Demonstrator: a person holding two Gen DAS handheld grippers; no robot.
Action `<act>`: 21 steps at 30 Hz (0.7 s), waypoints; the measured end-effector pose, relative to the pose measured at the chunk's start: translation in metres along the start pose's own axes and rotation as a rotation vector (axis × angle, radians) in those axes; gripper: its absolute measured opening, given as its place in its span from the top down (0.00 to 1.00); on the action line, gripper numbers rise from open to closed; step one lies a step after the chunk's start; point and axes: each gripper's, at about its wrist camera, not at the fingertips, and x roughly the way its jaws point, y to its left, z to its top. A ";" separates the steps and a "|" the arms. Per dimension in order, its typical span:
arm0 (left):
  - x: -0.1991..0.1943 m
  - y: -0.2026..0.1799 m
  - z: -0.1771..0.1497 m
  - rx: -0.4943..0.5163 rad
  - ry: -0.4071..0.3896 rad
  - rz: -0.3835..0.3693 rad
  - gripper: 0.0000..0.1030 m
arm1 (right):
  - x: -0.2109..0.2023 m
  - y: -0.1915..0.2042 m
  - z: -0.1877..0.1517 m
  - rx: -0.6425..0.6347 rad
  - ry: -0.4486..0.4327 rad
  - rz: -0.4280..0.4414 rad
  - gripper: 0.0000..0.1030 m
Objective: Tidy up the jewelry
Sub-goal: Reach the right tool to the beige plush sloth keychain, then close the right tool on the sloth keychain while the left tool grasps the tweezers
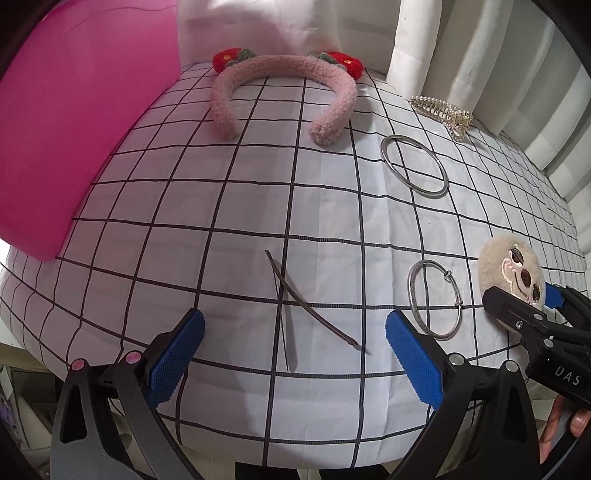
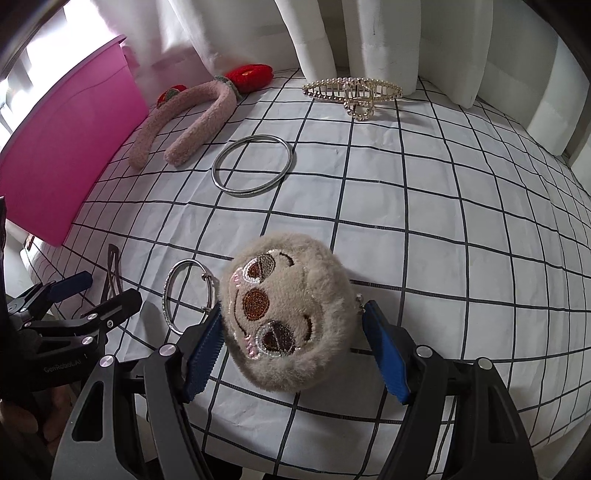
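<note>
A beige plush sloth-face charm lies on the checked cloth between the blue pads of my right gripper. The jaws straddle it: the left pad is at the fur, and a gap shows at the right pad. My left gripper stands open just above two crossed dark hair clips, touching nothing. A small silver bangle with a clasp lies between the two grippers. In the left wrist view, the right gripper is at the far right around the plush charm.
A fluffy pink headband with red strawberries lies at the back, a larger silver bangle in the middle, and a pearl hair claw near the white curtain. A pink bin stands at the left. The table edge runs just under both grippers.
</note>
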 end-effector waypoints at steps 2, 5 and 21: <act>0.001 -0.002 0.000 0.011 -0.012 0.014 0.06 | 0.001 0.001 0.001 -0.007 -0.006 -0.006 0.32; 0.003 -0.006 -0.002 0.036 -0.035 0.043 0.06 | 0.002 0.003 0.002 -0.023 -0.016 -0.022 0.32; -0.005 -0.010 -0.015 0.082 -0.118 0.026 0.20 | 0.007 0.011 0.001 -0.116 -0.049 -0.084 0.33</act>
